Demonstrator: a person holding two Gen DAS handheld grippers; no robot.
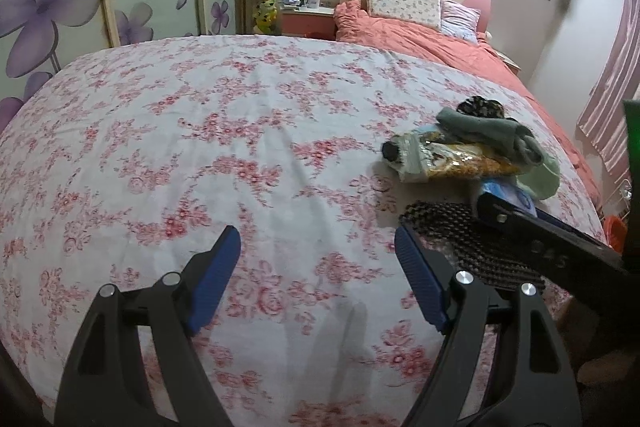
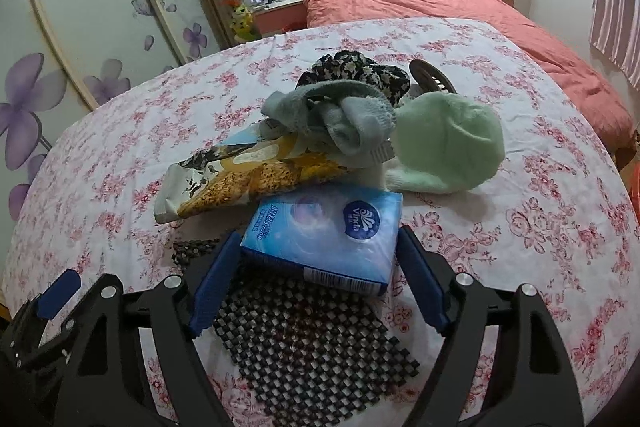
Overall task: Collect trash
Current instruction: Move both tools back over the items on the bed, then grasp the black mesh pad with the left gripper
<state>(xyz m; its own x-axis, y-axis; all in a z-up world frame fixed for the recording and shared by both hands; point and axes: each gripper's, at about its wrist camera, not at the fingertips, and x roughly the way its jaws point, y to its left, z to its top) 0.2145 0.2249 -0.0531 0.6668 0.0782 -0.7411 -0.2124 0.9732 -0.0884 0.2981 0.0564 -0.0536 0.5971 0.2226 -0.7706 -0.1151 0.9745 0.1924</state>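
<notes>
"Vinda" logo on the blue tissue pack (image 2: pixel 328 235) — small side print there unreadable

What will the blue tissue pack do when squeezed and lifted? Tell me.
The blue tissue pack looks soft and film-wrapped, so it will probably dent and feel light. Its glossy wrap may slip on the right gripper's pads. The snack wrapper overlaps its far edge and may shift.

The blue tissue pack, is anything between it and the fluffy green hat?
No. In the right wrist view, only bare flowered sheet separates the tissue pack from the green hat.
</notes>
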